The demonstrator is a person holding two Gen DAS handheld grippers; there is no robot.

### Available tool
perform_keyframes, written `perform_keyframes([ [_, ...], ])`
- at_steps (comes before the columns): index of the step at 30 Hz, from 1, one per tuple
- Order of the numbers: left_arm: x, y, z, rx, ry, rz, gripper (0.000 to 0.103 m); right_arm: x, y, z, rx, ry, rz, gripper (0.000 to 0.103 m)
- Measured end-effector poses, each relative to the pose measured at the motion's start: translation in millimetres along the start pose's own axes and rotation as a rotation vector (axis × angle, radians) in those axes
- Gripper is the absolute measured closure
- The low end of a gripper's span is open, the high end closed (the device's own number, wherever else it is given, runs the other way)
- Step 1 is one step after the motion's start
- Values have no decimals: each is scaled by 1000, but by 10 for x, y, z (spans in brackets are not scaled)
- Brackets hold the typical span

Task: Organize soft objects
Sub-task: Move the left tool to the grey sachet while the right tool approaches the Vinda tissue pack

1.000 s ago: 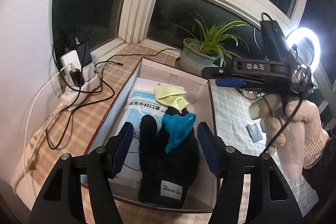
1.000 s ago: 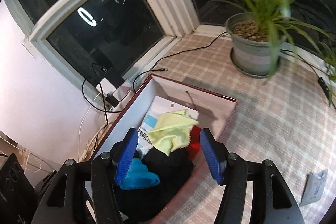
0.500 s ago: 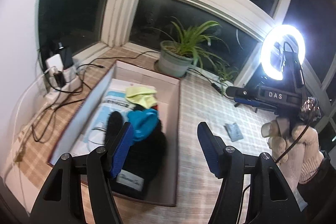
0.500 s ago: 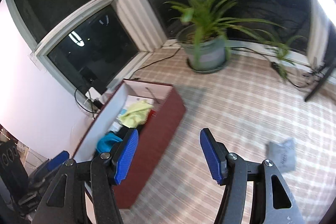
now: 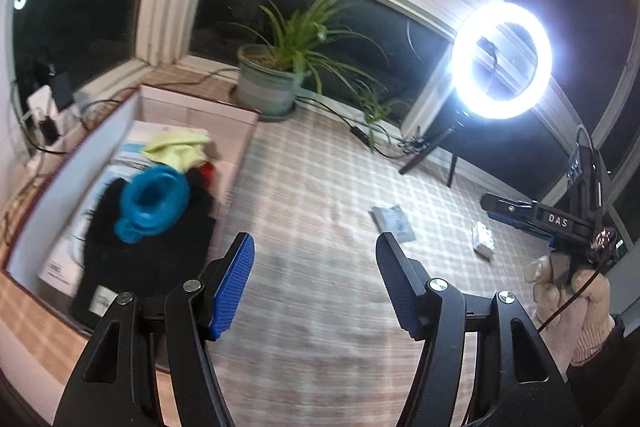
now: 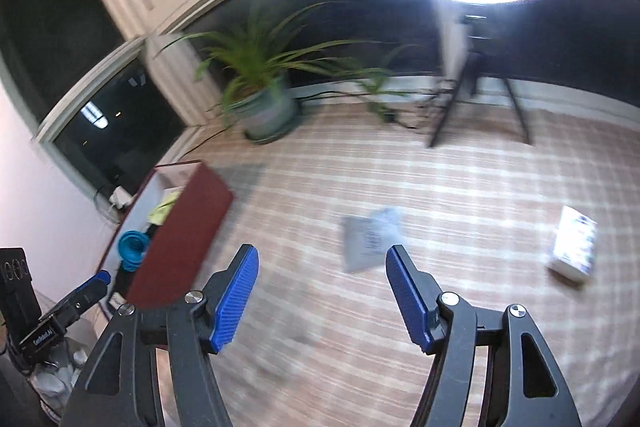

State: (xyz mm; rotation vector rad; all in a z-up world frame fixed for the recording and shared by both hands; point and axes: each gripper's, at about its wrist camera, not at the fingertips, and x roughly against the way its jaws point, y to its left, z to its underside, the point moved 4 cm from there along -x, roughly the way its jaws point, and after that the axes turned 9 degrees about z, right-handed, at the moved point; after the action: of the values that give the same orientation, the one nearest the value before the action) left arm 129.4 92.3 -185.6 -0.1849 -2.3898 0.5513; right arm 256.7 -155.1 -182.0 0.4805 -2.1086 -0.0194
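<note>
1. Left wrist view: the left gripper (image 5: 315,279) has swung away from the box (image 5: 240,155), which now sits at the left edge instead of under the jaws. Its jaws stand wide with nothing between them.
2. The box holds a black glove (image 5: 148,259), a blue item (image 5: 154,201) and a yellow cloth (image 5: 176,149).
3. Right wrist view: the right gripper (image 6: 321,291) has also left the box and now faces the checked surface (image 6: 440,187). Its jaws are opening, empty.
4. A grey packet (image 6: 370,239) lies just beyond those jaws, with a white pack (image 6: 574,247) further right.
5. Judgement: the last drop-off looks finished and the grey packet is likely the next pick.
</note>
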Motion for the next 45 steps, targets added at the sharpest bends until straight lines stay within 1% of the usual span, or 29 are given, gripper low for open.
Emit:
perform_keyframes([
  [3, -136, -137, 36, -2, 13, 11, 40, 101, -391, 64, -35, -5, 43, 40],
  [10, -492, -439, 156, 5, 71, 39, 40, 232, -1123, 179, -93, -18, 125, 39],
  [13, -637, -530, 180, 20, 93, 55, 40, 225, -1396, 204, -119, -7, 143, 35],
  [17, -858, -669, 200, 20, 121, 63, 40, 194, -1727, 239, -137, 0, 176, 34],
  [21, -1066, -776, 230, 32, 152, 81, 38, 65, -2007, 290, -170, 30, 191, 34],
  [29, -1542, -792, 200, 85, 207, 97, 38, -308, -2364, 240, -238, 83, 174, 34],
  [34, -1812, -755, 165, 99, 237, 90, 38, -524, -2530, 186, -295, 112, 160, 34],
  [40, -2138, -717, 147, 118, 278, 86, 38, -672, -2638, 156, -328, 136, 143, 34],
  [45, -2400, -713, 121, 121, 313, 77, 38, -738, -2645, 149, -333, 148, 128, 34],
])
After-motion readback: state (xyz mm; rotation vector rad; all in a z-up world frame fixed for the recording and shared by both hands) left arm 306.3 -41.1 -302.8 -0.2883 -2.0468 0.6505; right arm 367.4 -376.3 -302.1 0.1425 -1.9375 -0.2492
